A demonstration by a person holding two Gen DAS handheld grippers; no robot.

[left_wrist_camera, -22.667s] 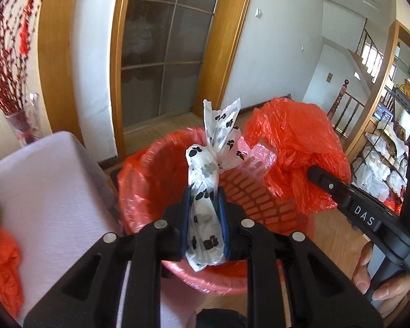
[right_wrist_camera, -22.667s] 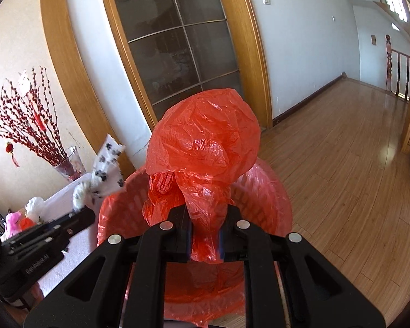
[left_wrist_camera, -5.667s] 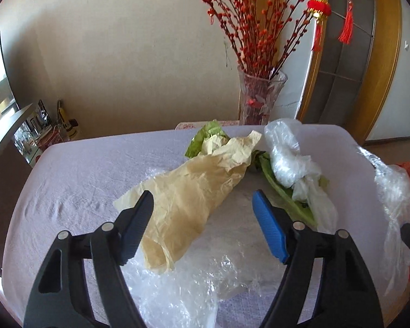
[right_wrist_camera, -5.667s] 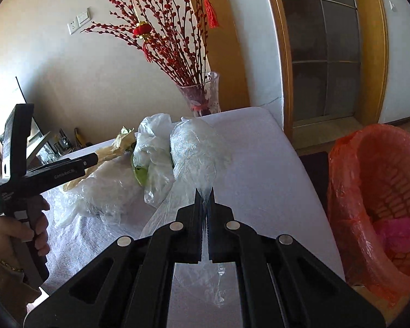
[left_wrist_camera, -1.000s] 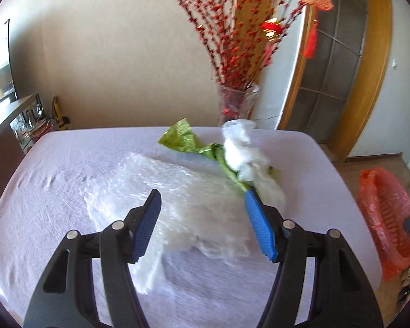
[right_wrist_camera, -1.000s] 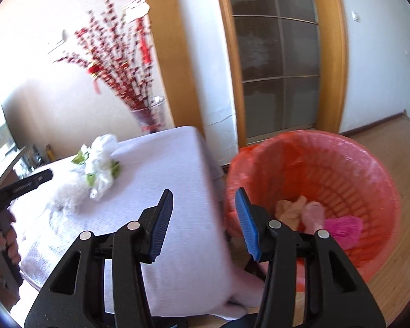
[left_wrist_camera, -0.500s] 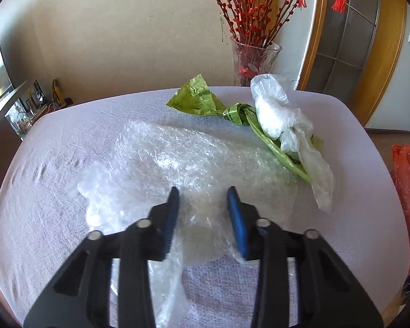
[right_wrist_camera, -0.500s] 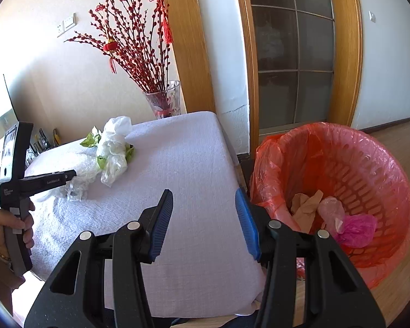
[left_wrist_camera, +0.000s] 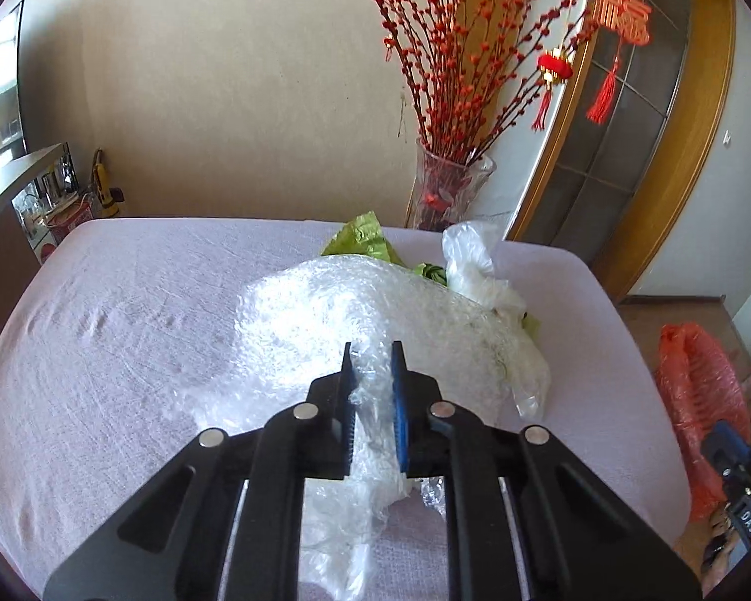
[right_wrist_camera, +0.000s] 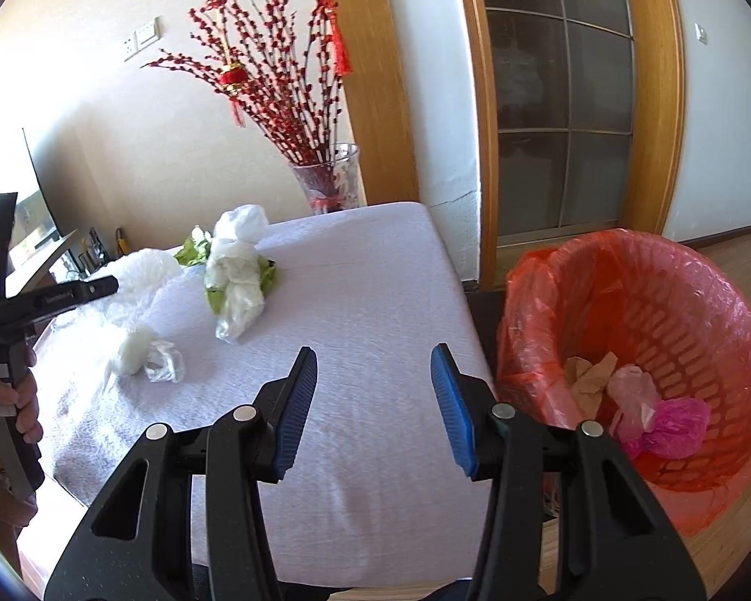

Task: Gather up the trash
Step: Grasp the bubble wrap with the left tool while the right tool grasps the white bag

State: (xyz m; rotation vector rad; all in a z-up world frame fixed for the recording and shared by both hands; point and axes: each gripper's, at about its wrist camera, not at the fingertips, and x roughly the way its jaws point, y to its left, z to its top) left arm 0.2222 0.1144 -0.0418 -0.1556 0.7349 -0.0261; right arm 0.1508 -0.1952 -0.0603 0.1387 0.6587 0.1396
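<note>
My left gripper (left_wrist_camera: 371, 350) is shut on a sheet of clear bubble wrap (left_wrist_camera: 355, 315), bunched up off the white-clothed table (left_wrist_camera: 99, 310). Behind it lie a green wrapper (left_wrist_camera: 360, 240) and a white plastic bag (left_wrist_camera: 468, 260). My right gripper (right_wrist_camera: 374, 350) is open and empty over the table's near right corner. From there I see the bubble wrap (right_wrist_camera: 135, 270), the white bag (right_wrist_camera: 237, 270) and the left gripper (right_wrist_camera: 107, 286). The red-lined trash basket (right_wrist_camera: 676, 300) stands on the floor to the right, with crumpled paper and pink bags inside; it also shows in the left wrist view (left_wrist_camera: 696, 385).
A glass vase of red berry branches (right_wrist_camera: 327, 180) stands at the table's far corner, also in the left wrist view (left_wrist_camera: 450, 185). A wooden-framed glass door (right_wrist_camera: 565, 100) is behind the basket. A dark shelf with small items (left_wrist_camera: 19, 190) is left of the table.
My left gripper has closed on the bubble wrap and lifted it into a bunch. My right gripper stays open and has moved a little nearer the table.
</note>
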